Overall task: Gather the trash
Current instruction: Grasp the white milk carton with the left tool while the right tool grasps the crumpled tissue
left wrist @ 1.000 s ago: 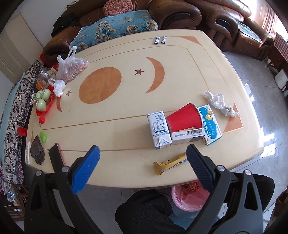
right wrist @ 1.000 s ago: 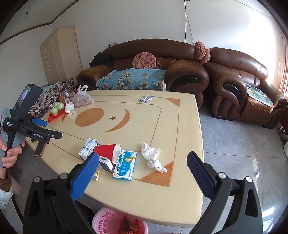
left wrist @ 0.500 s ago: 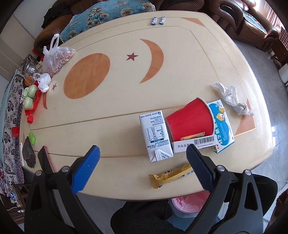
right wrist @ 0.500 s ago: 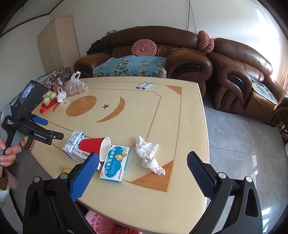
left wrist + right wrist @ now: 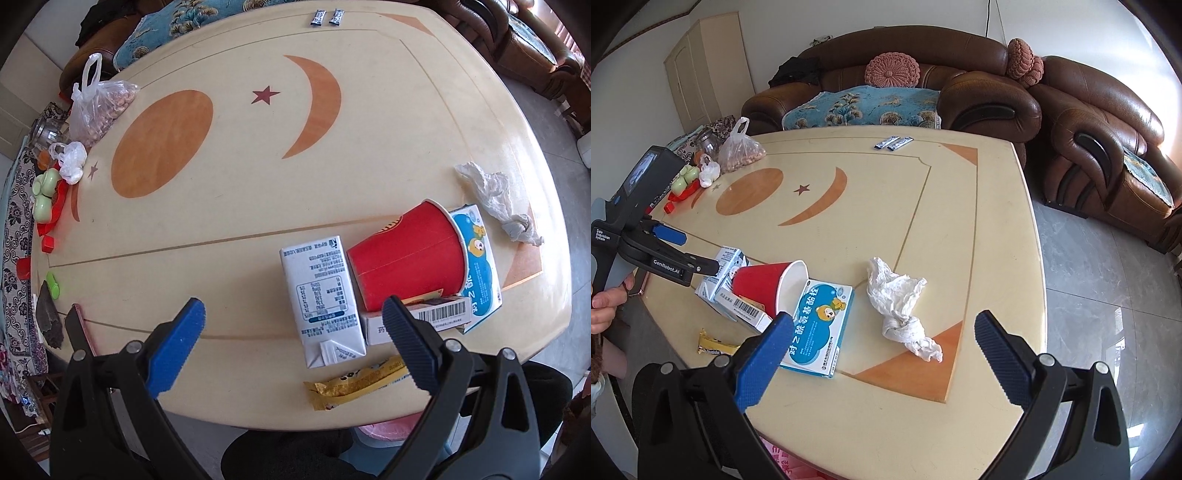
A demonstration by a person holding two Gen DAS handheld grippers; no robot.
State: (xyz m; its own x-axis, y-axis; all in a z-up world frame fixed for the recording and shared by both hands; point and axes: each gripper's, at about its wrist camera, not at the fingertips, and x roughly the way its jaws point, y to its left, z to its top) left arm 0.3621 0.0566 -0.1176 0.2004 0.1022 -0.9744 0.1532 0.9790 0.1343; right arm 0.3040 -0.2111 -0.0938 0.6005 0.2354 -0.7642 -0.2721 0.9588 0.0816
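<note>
Left claw (image 5: pixel 291 325): I see it wide, empty, above the table (image 5: pixel 240 221).
Milk carton (image 5: pixel 321 299): between its fingers.
Right claw (image 5: pixel 884 336): wide, empty.
Crumpled tissue (image 5: pixel 901 302): just ahead, between its fingers.

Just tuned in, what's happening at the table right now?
A person is clearing trash off the table with a gripper in each hand. Nothing is picked up yet: both are open and empty. The left gripper hovers over the white milk carton, beside the tipped red cup. The right gripper hangs over the blue medicine box and the crumpled tissue. A yellow snack wrapper lies at the near edge, and a pink-lined bin sits below it.
</note>
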